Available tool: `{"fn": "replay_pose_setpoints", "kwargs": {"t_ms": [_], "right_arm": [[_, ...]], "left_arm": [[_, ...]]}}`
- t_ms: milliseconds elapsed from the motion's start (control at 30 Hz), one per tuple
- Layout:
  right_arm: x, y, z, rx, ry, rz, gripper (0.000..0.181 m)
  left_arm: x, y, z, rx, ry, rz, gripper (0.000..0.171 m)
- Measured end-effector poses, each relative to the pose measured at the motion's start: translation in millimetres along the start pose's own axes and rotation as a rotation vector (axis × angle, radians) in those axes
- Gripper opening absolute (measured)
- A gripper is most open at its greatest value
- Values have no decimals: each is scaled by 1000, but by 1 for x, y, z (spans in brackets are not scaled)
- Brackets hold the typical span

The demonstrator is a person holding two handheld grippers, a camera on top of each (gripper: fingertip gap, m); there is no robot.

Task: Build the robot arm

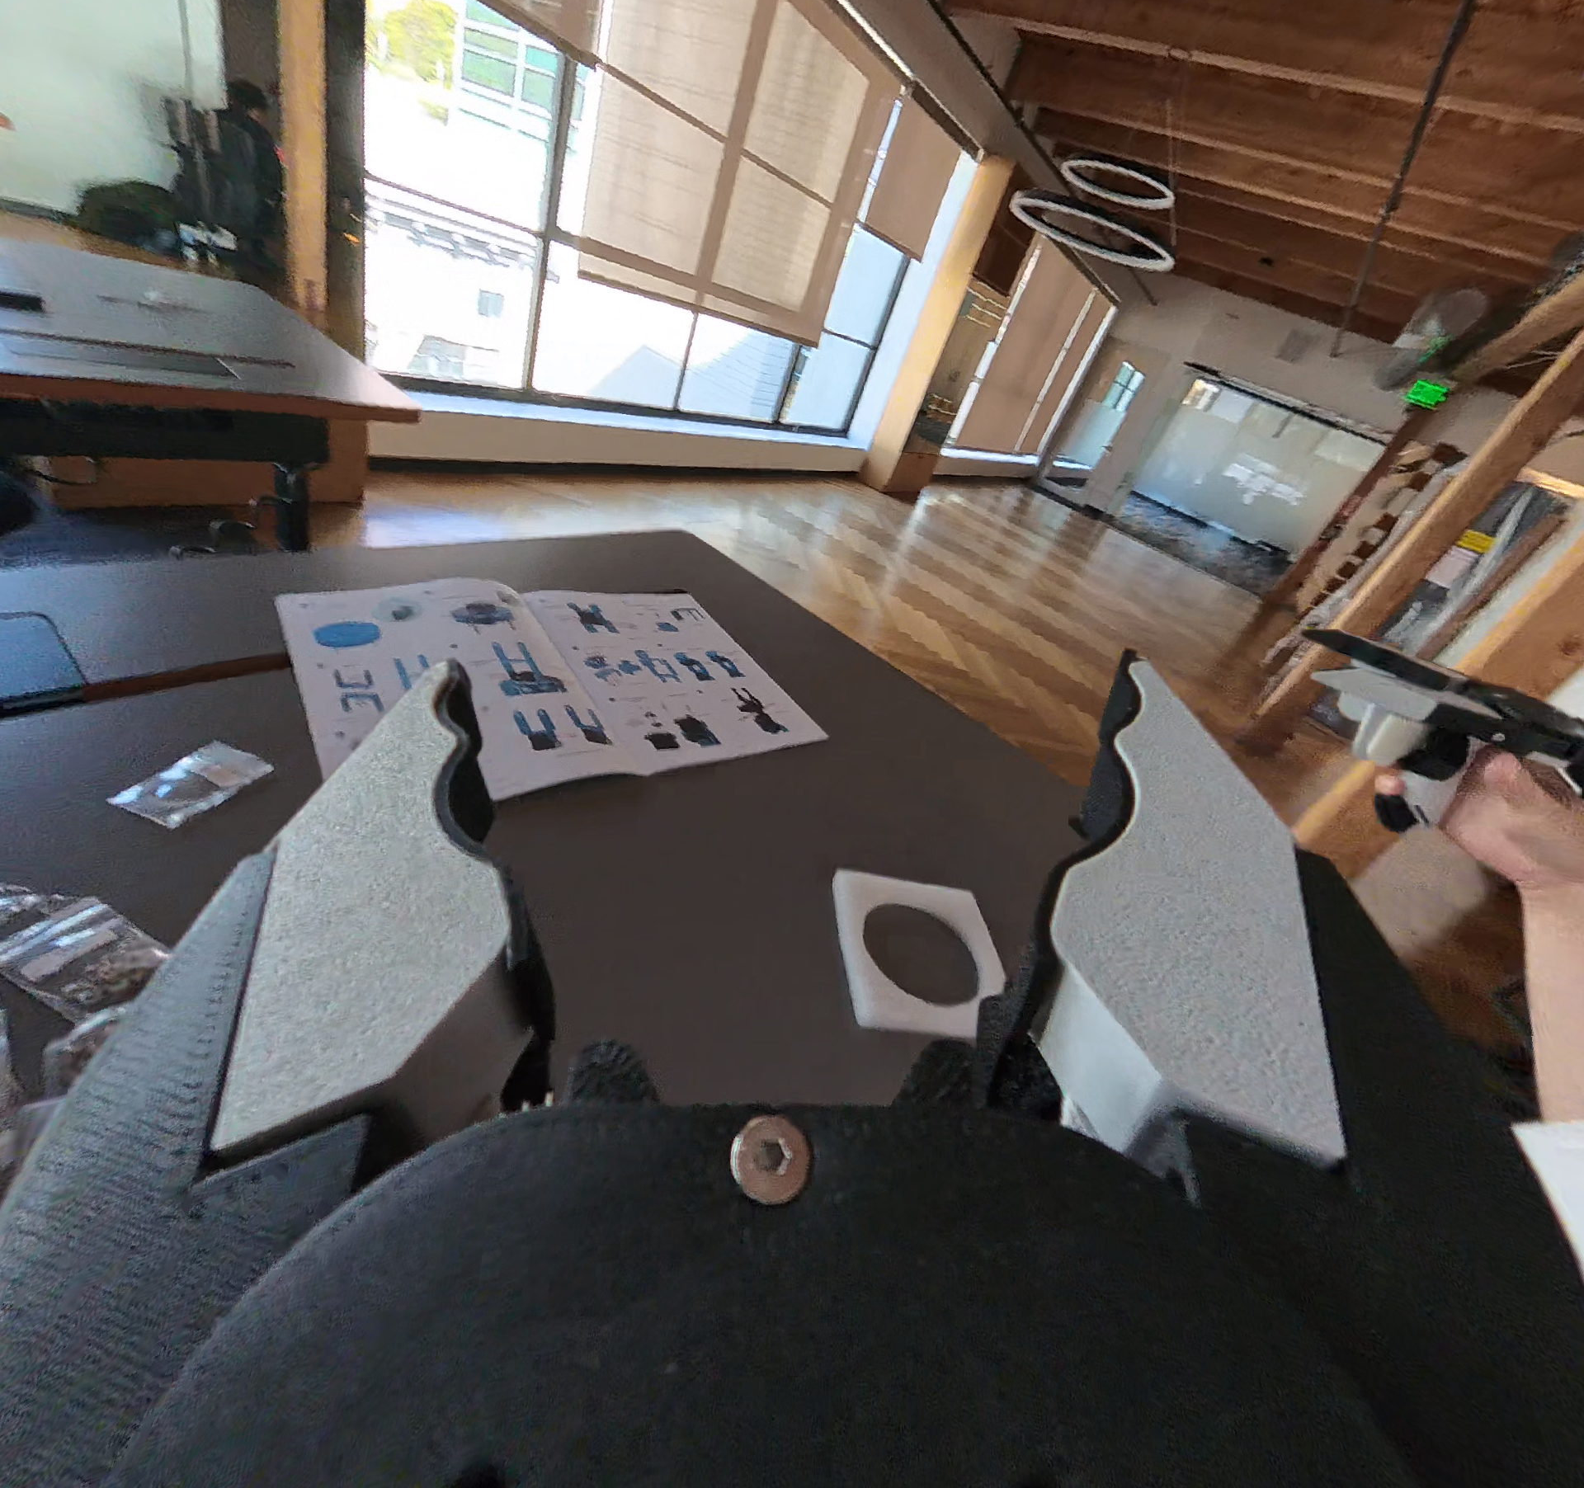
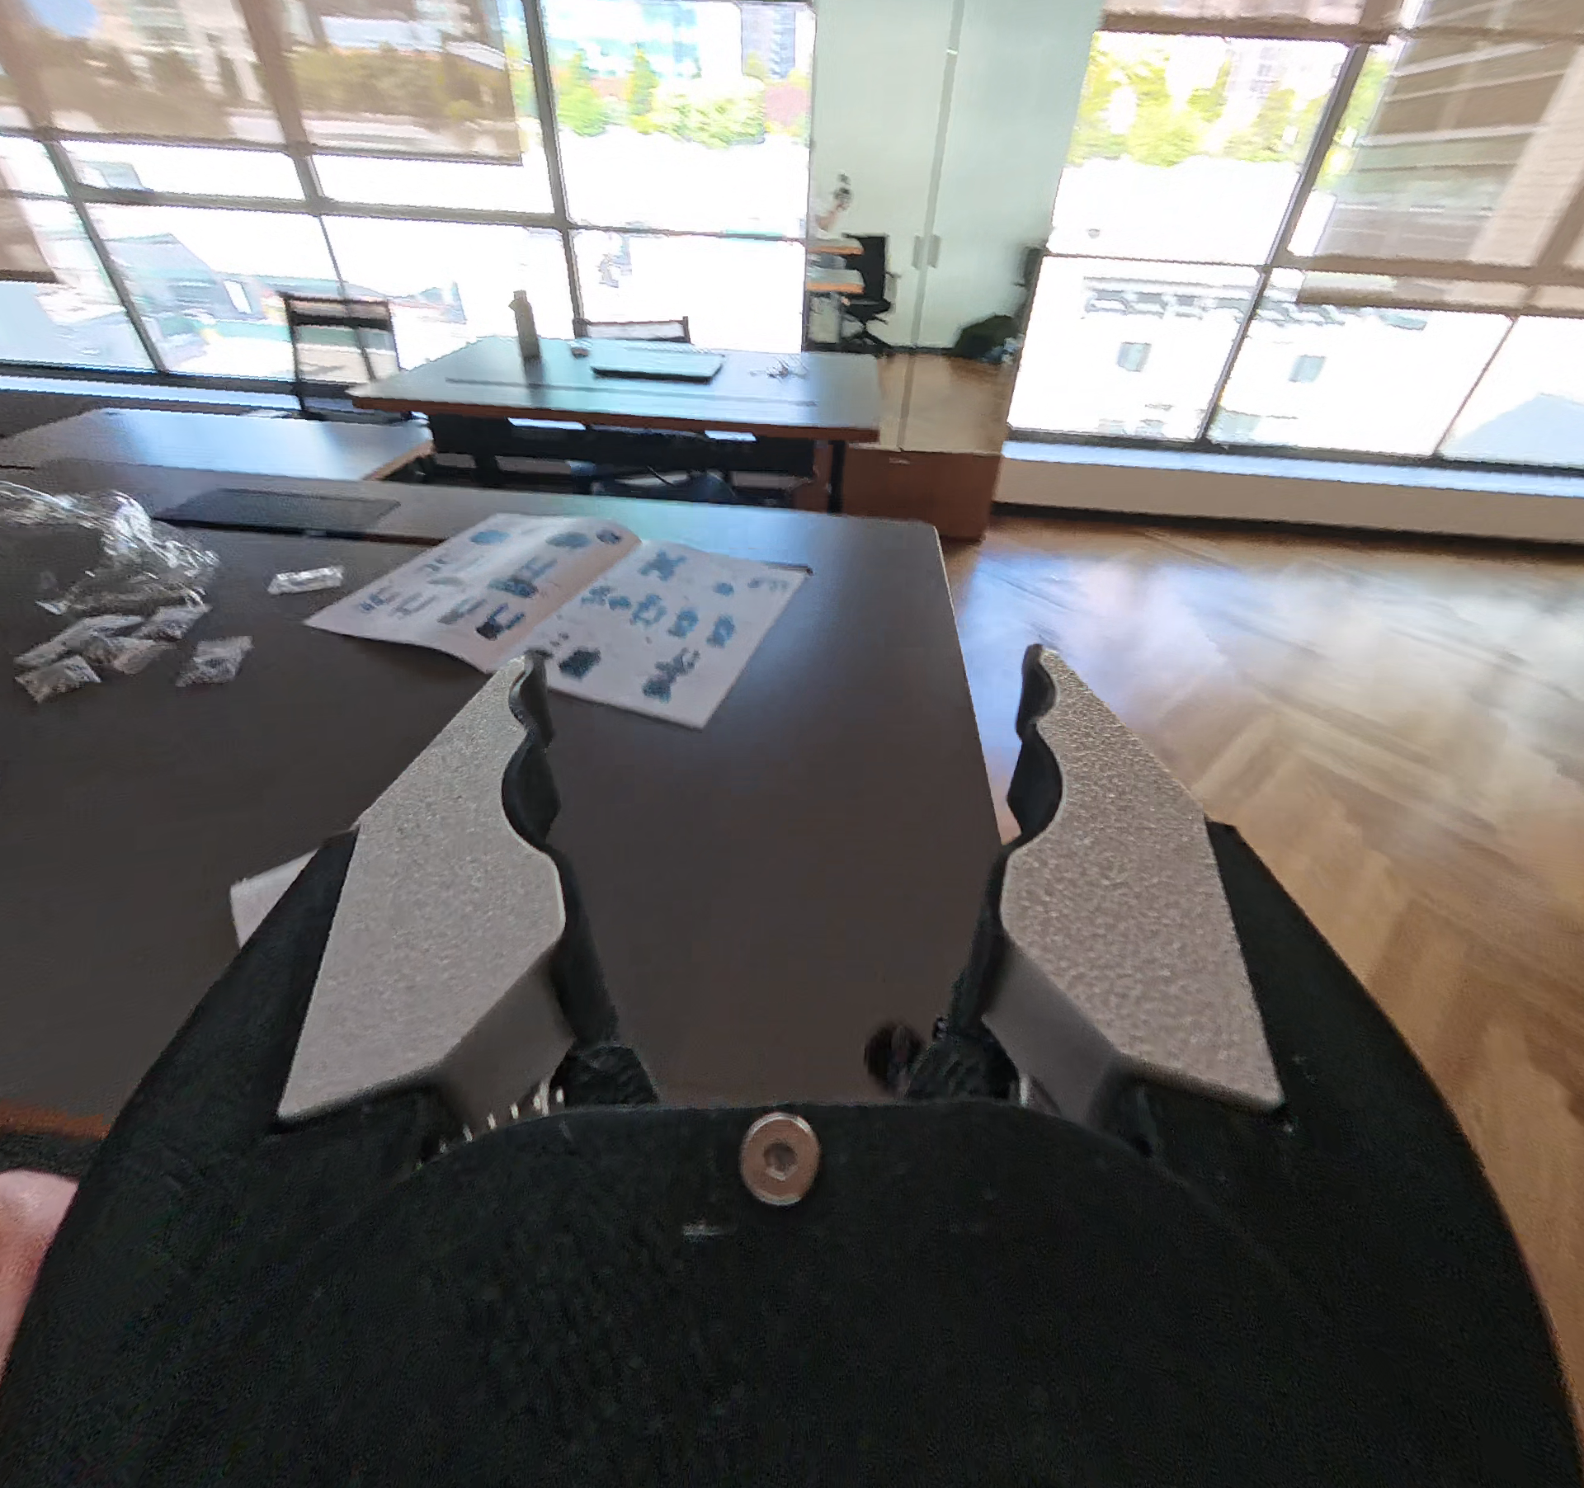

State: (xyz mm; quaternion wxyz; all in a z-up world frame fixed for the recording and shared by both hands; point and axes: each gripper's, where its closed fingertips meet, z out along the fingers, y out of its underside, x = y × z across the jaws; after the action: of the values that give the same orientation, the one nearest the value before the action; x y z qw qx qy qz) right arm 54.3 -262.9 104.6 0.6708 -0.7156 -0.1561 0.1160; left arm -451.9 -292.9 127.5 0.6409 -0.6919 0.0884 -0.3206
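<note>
At the left edge of the left wrist view, small clear plastic bags (image 1: 69, 954) lie on the dark desk (image 1: 703, 915), their contents too small to make out, with one single bag (image 1: 190, 783) a little farther up the frame. The left tongs (image 1: 793, 676) hang above the desk with the jaws spread wide and nothing between them. An open booklet (image 1: 549, 676) with blue and black drawings lies flat past their tips, in the middle of the frame. A white square foam piece with a round hole (image 1: 917, 957) lies on the desk low between the jaws, just beside the right one. At the right edge, a hand (image 1: 1513, 834) holds the right tongs off the desk edge, over the wood floor (image 1: 943, 573).

In the right wrist view, the bags (image 2: 129, 641) sit scattered at the left of the frame, beside crumpled clear wrapping (image 2: 103, 538). The booklet (image 2: 566, 603) lies ahead of the right tongs (image 2: 784, 667), left of centre. These jaws are also wide apart and empty, above bare desk (image 2: 771, 847) near its right edge.
</note>
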Motion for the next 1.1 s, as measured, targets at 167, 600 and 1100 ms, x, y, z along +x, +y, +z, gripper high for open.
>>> {"fn": "replay_pose_setpoints", "kwargs": {"t_ms": [167,600,1100], "right_arm": [[-23,-72,84,101,-271,-102,109],[-93,-146,243,361,-604,-39,0],[-106,-66,387,149,-587,79,70]], "left_arm": [[4,-71,40,156,33,55,131],[2,-109,169,205,290,100,0],[-80,-39,247,30,-5,117,63]]}}
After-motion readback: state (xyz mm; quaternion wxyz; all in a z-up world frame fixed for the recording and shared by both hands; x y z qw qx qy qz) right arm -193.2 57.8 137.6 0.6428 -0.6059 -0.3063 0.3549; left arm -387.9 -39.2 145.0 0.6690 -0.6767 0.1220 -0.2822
